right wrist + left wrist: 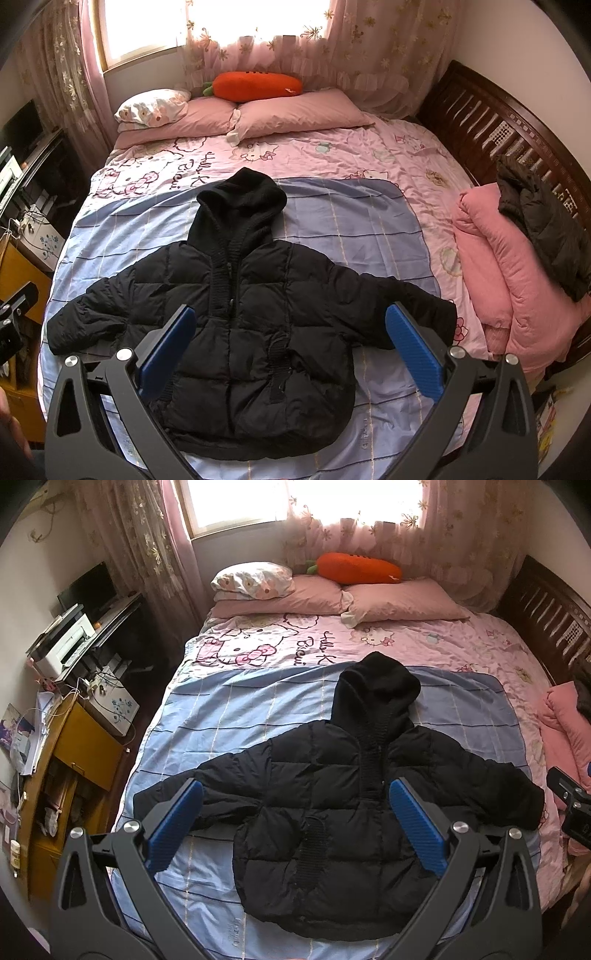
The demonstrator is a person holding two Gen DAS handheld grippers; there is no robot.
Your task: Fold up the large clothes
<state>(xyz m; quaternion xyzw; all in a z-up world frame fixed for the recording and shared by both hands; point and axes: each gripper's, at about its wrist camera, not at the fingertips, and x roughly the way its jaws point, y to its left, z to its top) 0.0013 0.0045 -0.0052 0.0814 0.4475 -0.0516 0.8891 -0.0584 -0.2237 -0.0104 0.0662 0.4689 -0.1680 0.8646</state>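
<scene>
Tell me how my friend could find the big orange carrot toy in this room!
Look at the bed and go to its far end, under the bright window. Two pink pillows lie there side by side, and the carrot toy rests across the top of them. It is the only orange thing on the bed, long and plump, with a small green tuft at its left end.

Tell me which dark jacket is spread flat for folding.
The black hooded jacket on the blue sheet, sleeves spread. The other dark jacket lies bunched on the pink quilt.
</scene>
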